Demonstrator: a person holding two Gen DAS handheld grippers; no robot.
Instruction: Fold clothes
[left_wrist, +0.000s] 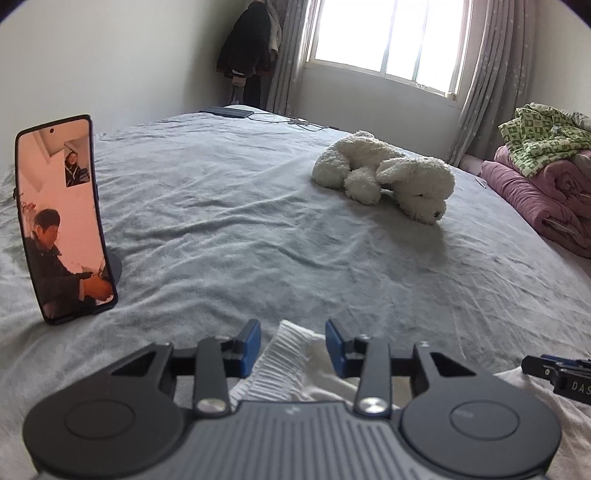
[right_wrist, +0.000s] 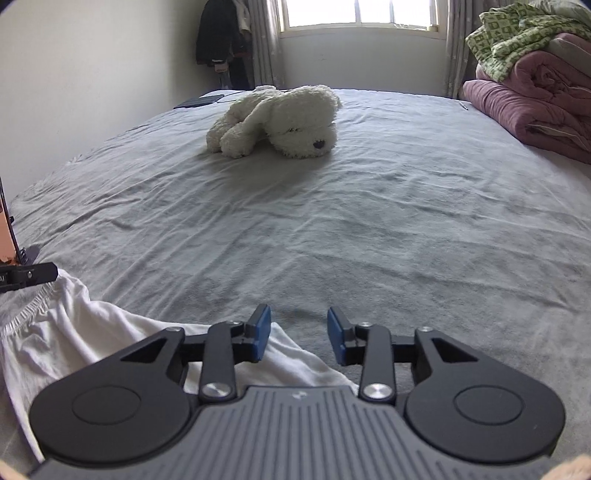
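Two grippers sit low over your wrinkled grey bedsheet (right_wrist: 369, 229), each with matte black arms, a ribbed grey body and blue pads. Your left gripper (left_wrist: 293, 345) has its jaws parted, and the ribbed elastic waistband of the white cotton garment (left_wrist: 280, 365) rises between the pads without either one pressing on it. Your right gripper (right_wrist: 299, 334) is also parted; its left pad lies over the garment's smooth white edge, its right pad over bare sheet, and nothing is clamped.

From the right wrist you see the garment (right_wrist: 74, 332) spread flat toward the left, its gathered elastic hem running under the tip of your left gripper at the frame's edge. From the left wrist, the cloth is mostly hidden beneath the tool.

Only the left view shows the black-framed phone (left_wrist: 62, 218) standing upright on a round dark base, screen lit. Both show the fluffy white plush dog (right_wrist: 280, 122) lying mid-bed, well apart from the garment, and the rolled mauve quilt (right_wrist: 535, 110) with a green-and-white patterned cloth (right_wrist: 517, 33) on top at the right edge.
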